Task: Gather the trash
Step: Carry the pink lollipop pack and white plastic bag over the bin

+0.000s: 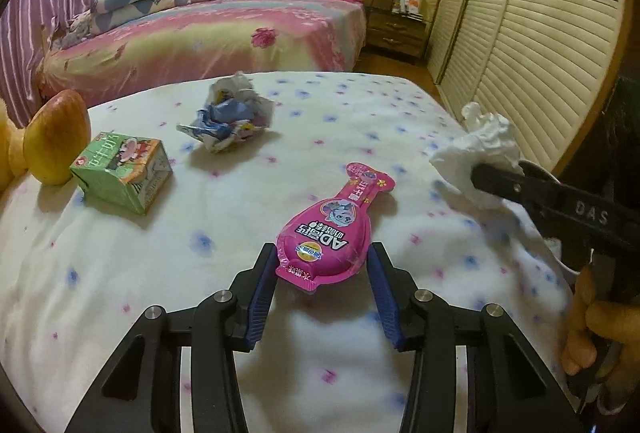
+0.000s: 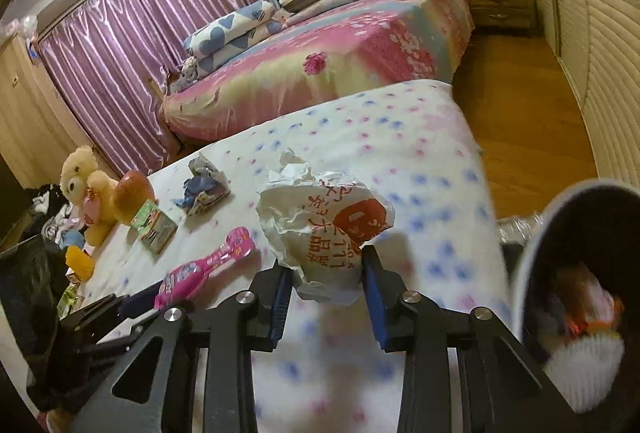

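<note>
My left gripper [image 1: 323, 260] has its blue pads on both sides of a pink snack packet [image 1: 332, 229] that lies on the white flowered sheet [image 1: 120, 273]; the jaws touch its wide end. My right gripper [image 2: 325, 269] is shut on a crumpled white paper wrapper [image 2: 324, 229] with red print and holds it above the sheet. In the left wrist view the right gripper [image 1: 496, 181] shows at the right with the white wrapper [image 1: 476, 153]. A crumpled blue-white wrapper [image 1: 232, 117] and a green drink carton [image 1: 120, 173] lie farther back.
A dark trash bin [image 2: 580, 273] with trash inside stands at the lower right, off the bed edge. An apple [image 1: 56, 137] and a teddy bear [image 2: 84, 185] sit at the left. A pink bed [image 1: 208, 37], a wooden floor [image 2: 520, 121] and a wardrobe [image 1: 520, 53] lie beyond.
</note>
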{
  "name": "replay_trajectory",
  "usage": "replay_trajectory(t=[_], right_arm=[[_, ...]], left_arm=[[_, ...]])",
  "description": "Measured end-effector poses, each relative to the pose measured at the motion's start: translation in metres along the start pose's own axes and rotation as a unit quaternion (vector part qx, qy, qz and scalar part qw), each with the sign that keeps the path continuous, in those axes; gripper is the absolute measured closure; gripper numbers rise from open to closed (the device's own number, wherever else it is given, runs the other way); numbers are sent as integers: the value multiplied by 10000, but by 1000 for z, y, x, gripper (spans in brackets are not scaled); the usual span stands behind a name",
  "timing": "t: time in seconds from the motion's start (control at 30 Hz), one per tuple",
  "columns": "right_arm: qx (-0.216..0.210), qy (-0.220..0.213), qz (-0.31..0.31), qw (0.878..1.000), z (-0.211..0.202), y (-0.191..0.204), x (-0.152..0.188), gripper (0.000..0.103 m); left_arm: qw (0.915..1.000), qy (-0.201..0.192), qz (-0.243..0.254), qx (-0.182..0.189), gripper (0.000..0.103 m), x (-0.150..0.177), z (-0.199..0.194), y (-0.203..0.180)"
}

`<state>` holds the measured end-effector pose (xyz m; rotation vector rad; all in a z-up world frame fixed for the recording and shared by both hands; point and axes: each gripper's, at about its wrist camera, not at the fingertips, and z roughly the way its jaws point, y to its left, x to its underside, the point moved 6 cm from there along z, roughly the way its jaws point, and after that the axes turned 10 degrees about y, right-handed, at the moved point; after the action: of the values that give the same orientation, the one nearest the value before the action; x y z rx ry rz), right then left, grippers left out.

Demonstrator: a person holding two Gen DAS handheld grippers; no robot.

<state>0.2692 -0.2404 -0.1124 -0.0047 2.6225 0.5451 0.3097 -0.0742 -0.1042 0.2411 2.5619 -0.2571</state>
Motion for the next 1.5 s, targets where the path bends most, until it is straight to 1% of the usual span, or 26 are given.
replay_trajectory(t=[0.27, 0.5, 0.73, 1.0, 1.5], right_arm=[[130, -159, 262, 9994, -39, -22, 33, 69], [199, -300, 355, 9987, -61, -30, 48, 69], [213, -416, 457, 9979, -79, -40, 59, 69], [301, -455, 591, 9968, -88, -54, 65, 69], [416, -571, 810, 9942, -103, -79, 69, 69]], left_arm=[[9995, -85, 106, 288, 59, 13, -22, -31], [9987, -138, 302, 399, 59, 19, -34, -61], [9976, -101, 423, 534, 59, 24, -35, -85], [9965, -68, 573, 609, 59, 22, -32, -107], [9947, -30, 773, 675, 59, 16, -23, -133]])
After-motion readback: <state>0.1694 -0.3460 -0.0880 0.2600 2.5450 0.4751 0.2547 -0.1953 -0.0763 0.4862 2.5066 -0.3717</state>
